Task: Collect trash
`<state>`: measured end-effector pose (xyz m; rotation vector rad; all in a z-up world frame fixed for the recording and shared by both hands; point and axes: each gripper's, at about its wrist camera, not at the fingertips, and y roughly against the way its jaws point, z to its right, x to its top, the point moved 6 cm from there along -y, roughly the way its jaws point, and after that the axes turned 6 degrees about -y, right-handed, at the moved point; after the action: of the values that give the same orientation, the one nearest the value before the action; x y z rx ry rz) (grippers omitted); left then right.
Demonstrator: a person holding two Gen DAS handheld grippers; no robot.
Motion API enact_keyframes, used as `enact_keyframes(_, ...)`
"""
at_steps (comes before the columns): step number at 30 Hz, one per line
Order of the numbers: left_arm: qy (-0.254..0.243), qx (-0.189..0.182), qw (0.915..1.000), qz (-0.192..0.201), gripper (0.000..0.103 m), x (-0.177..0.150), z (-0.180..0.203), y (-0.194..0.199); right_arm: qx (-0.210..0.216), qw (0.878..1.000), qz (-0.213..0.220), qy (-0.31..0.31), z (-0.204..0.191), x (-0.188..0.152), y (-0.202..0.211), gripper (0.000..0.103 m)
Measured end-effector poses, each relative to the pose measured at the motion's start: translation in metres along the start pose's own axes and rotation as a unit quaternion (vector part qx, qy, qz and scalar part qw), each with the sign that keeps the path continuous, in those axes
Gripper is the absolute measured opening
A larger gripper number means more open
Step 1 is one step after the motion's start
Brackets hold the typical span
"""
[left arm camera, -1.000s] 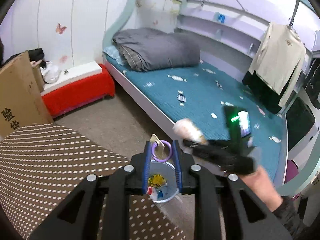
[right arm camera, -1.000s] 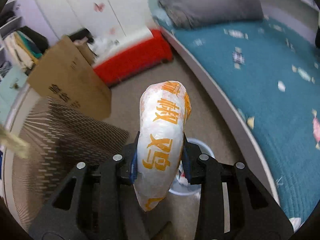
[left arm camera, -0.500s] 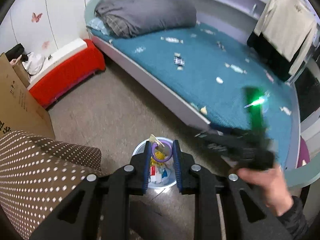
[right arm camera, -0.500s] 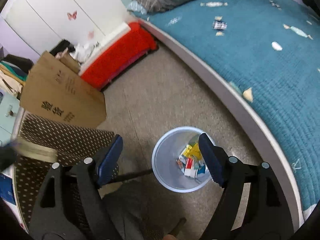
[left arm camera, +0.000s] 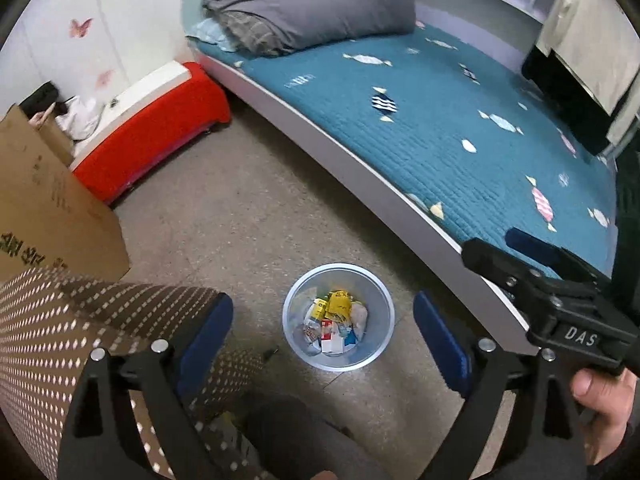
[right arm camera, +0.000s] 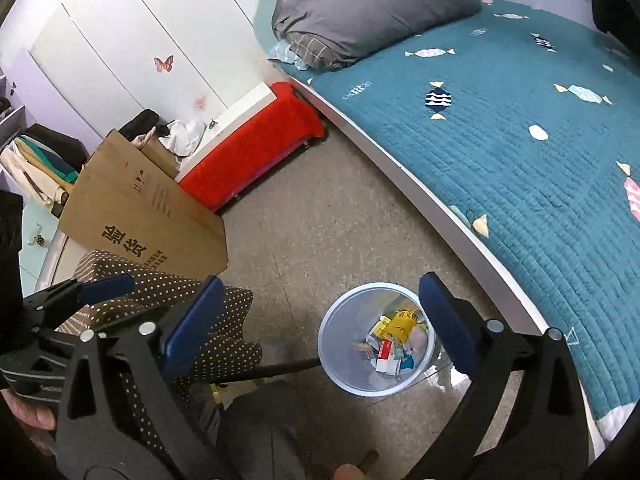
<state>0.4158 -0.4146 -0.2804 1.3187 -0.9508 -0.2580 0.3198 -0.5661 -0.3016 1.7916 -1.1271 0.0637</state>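
A pale blue waste bin stands on the floor beside the bed, holding several wrappers and packets. My left gripper hangs above it, jaws opening wide, nothing between the blue pads. In the right wrist view the same bin and its trash lie below my right gripper, whose jaws are also opening and hold nothing. The right gripper shows at the right edge of the left wrist view, held by a hand. The left gripper shows at the left edge of the right wrist view.
A bed with a teal quilt and a folded grey duvet runs along the right. A red bench, a cardboard box and a brown dotted cushion stand on the left. A person's knee is at the bottom.
My right gripper let go of the white and orange packet and opened. My left gripper sank toward the bin, then released the purple ring and paper scrap.
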Motion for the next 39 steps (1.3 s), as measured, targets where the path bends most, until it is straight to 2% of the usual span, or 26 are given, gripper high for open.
enact_keyframes(3, 0.017, 0.006, 0.9996, 0.02, 0.09, -0.005, -0.004, 0.018, -0.006, 1.0, 0.003, 0.003, -0.009, -0.006, 0.01, 0.097)
enact_keyframes(7, 0.042, 0.02, 0.9963, 0.073, 0.094, -0.016, -0.013, 0.059, -0.01, 1.0, 0.008, 0.018, -0.028, -0.016, 0.029, 0.097)
enact_keyframes(10, 0.048, 0.045, 0.9916, 0.111, 0.094, -0.028, -0.015, 0.095, -0.006, 0.999, 0.014, 0.03, -0.049, -0.024, 0.051, 0.097)
enact_keyframes(16, 0.071, 0.107, 0.975, 0.181, 0.096, -0.061, -0.02, 0.168, 0.01, 0.997, 0.031, 0.068, -0.102, -0.044, 0.099, 0.097)
enact_keyframes(18, 0.085, 0.124, 0.9685, 0.199, 0.096, -0.074, -0.024, 0.192, 0.02, 0.996, 0.038, 0.083, -0.123, -0.053, 0.117, 0.097)
enact_keyframes(24, 0.131, 0.178, 0.9413, 0.255, 0.098, -0.122, -0.041, 0.27, 0.025, 0.987, 0.074, 0.141, -0.184, -0.078, 0.171, 0.097)
enact_keyframes(27, 0.151, 0.217, 0.9236, 0.278, 0.098, -0.146, -0.048, 0.307, 0.04, 0.981, 0.099, 0.163, -0.208, -0.088, 0.2, 0.097)
enact_keyframes(29, 0.164, 0.239, 0.9114, 0.292, 0.098, -0.162, -0.052, 0.33, 0.036, 0.974, 0.123, 0.186, -0.225, -0.096, 0.22, 0.097)
enact_keyframes(33, 0.188, 0.238, 0.8994, 0.314, 0.098, -0.193, -0.056, 0.367, 0.043, 0.963, 0.147, 0.22, -0.25, -0.112, 0.248, 0.097)
enact_keyframes(37, 0.202, 0.274, 0.8818, 0.326, 0.098, -0.222, -0.055, 0.394, 0.049, 0.954, 0.174, 0.239, -0.266, -0.127, 0.277, 0.097)
enact_keyframes(39, 0.203, 0.289, 0.8771, 0.325, 0.098, -0.232, -0.051, 0.404, 0.05, 0.95, 0.186, 0.245, -0.272, -0.132, 0.289, 0.097)
